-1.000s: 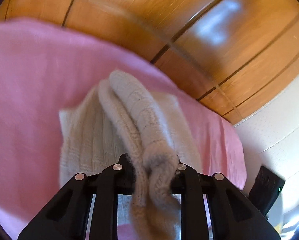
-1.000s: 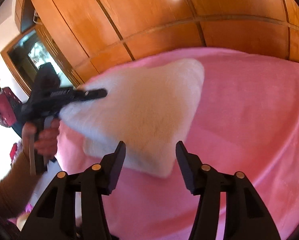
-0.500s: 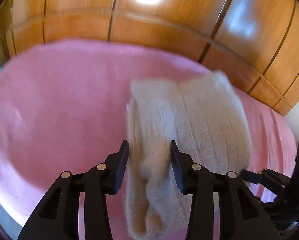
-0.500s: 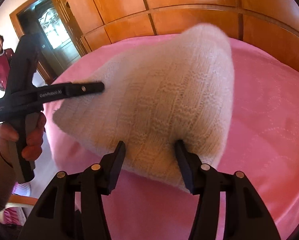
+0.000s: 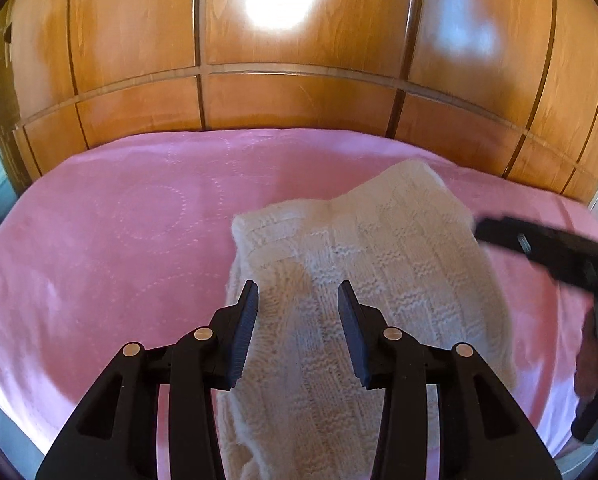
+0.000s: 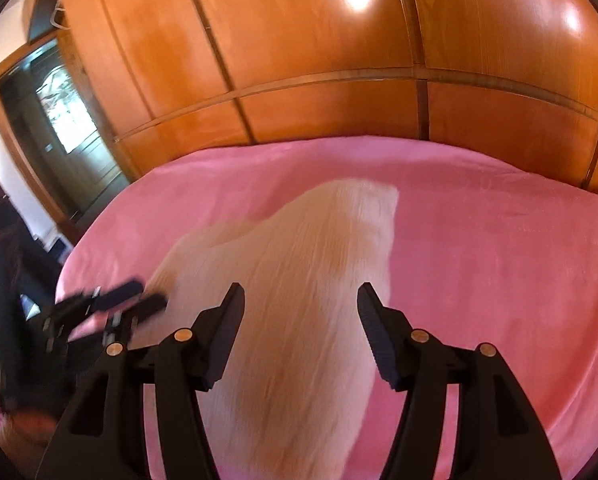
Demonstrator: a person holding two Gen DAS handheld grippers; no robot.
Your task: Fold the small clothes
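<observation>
A cream knitted garment (image 5: 363, 264) lies folded on the pink bedspread (image 5: 119, 240). My left gripper (image 5: 297, 304) is open, its jaws standing apart over the garment's near left part without gripping it. In the right wrist view the same garment (image 6: 307, 280) is motion-blurred and runs toward the camera between the open jaws of my right gripper (image 6: 300, 304). The right gripper also shows at the right edge of the left wrist view (image 5: 547, 252), beside the garment. The left gripper shows blurred at the left of the right wrist view (image 6: 111, 304).
Glossy wooden wardrobe panels (image 5: 299, 92) stand right behind the bed. A dark wood-framed door (image 6: 55, 128) is at the far left. The bedspread (image 6: 499, 248) stretches wide on both sides of the garment.
My left gripper has opened and let go of the garment, which now lies lower on the bed. My right gripper has drawn back slightly and stayed open. Both views swung.
</observation>
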